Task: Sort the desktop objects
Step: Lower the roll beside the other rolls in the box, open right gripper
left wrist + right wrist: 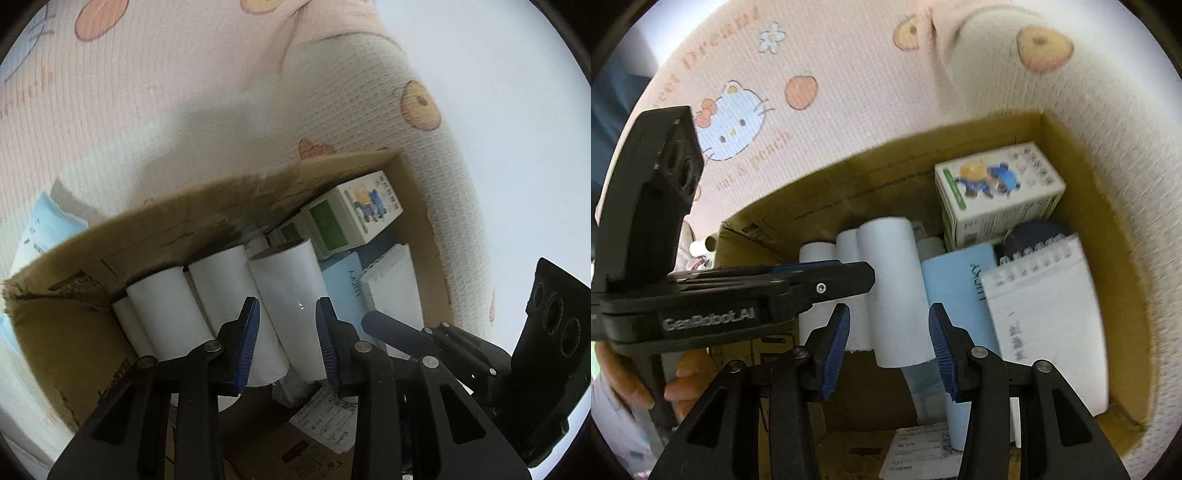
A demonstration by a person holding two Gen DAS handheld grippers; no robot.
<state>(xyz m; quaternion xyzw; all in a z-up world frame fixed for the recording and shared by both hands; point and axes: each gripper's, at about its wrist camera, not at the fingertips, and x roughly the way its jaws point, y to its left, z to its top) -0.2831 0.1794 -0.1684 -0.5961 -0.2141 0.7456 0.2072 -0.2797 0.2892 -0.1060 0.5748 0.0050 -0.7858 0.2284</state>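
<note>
Blue ribbed pads line both pairs of black jaws. The left gripper (pixel 287 332) stands partly open over a cardboard box (pixel 55 332), pads on either side of a smooth white paper roll (pixel 280 306); whether they touch it I cannot tell. The right gripper (pixel 889 343) is likewise half open and grips nothing, poised above the near end of the same tall roll (pixel 894 288). "GenRobot.AI" is printed on the left gripper's body as the right wrist view shows it, a hand (pixel 679 384) below. Beside the rolls lies a pale blue booklet (pixel 956 291) marked "LUCKY", then a white spiral notepad (pixel 1045 321) with handwriting. Farther back sits a green-and-white carton (pixel 997 192) bearing a cartoon figure. Beyond spreads a waffle-textured pink blanket (pixel 827 59) with a cat print, oranges and "Dream".
</note>
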